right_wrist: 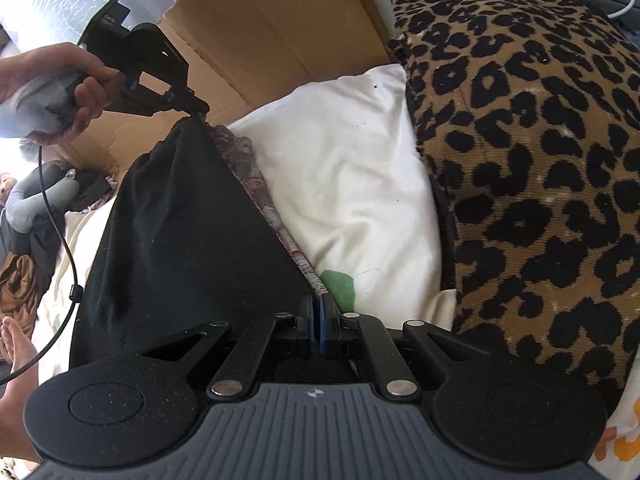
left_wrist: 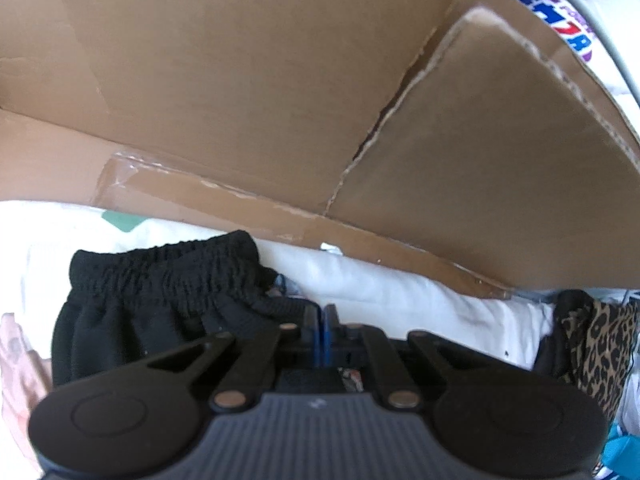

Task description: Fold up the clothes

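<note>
Indoors, white bedding (right_wrist: 352, 184), cardboard box (left_wrist: 240, 100), leopard-print fabric (right_wrist: 532, 168), black garment (right_wrist: 188, 232).

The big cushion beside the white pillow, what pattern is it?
Leopard print, black spots on tan; the cushion shows best in the right wrist view.

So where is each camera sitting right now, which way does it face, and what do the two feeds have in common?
Left wrist: on the left tool, facing steeply down at the black garment's elastic waistband, a cardboard box behind; its own shut fingers show.
Right wrist: on the right tool, facing down and along the taut black garment, with a white pillow and leopard-print fabric alongside; its own shut fingers show, and a hand holding the left tool.
Shared: garment, box, pillow, leopard print.
</note>
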`<move>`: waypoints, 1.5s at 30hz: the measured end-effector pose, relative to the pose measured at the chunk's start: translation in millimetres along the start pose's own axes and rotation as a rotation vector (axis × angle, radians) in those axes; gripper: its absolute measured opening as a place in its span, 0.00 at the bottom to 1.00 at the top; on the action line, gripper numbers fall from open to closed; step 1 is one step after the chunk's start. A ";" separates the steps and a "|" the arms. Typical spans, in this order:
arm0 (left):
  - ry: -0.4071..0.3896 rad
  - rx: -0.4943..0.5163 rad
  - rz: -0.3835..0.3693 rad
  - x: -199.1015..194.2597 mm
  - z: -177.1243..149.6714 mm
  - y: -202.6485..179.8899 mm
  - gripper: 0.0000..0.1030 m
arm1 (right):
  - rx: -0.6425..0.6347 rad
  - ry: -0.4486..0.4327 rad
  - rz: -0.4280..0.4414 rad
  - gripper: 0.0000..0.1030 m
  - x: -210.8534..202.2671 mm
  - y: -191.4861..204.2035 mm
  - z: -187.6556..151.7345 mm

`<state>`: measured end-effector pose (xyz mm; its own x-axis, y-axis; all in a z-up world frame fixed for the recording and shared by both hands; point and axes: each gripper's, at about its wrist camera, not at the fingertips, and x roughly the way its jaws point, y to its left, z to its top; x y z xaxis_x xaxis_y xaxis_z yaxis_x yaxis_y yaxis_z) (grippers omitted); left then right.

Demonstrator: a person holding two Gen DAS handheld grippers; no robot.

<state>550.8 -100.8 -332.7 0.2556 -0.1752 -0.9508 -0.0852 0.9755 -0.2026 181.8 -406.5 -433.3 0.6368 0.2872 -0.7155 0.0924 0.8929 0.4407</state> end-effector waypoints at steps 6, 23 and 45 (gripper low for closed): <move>0.009 -0.005 -0.023 10.7 2.6 -2.1 0.02 | -0.006 0.006 -0.026 0.00 -1.1 -1.2 0.0; 0.045 0.297 -0.021 -32.7 -11.9 -32.6 0.44 | 0.069 -0.009 -0.039 0.04 -15.5 -10.7 -1.9; 0.128 0.424 0.031 30.9 -74.9 -41.3 0.22 | -0.003 -0.114 -0.005 0.25 -36.9 19.3 -7.6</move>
<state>490.1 -156.4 -371.3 0.1350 -0.1341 -0.9817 0.3187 0.9440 -0.0851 154.4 -397.2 -402.5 0.7194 0.2414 -0.6513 0.0935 0.8955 0.4351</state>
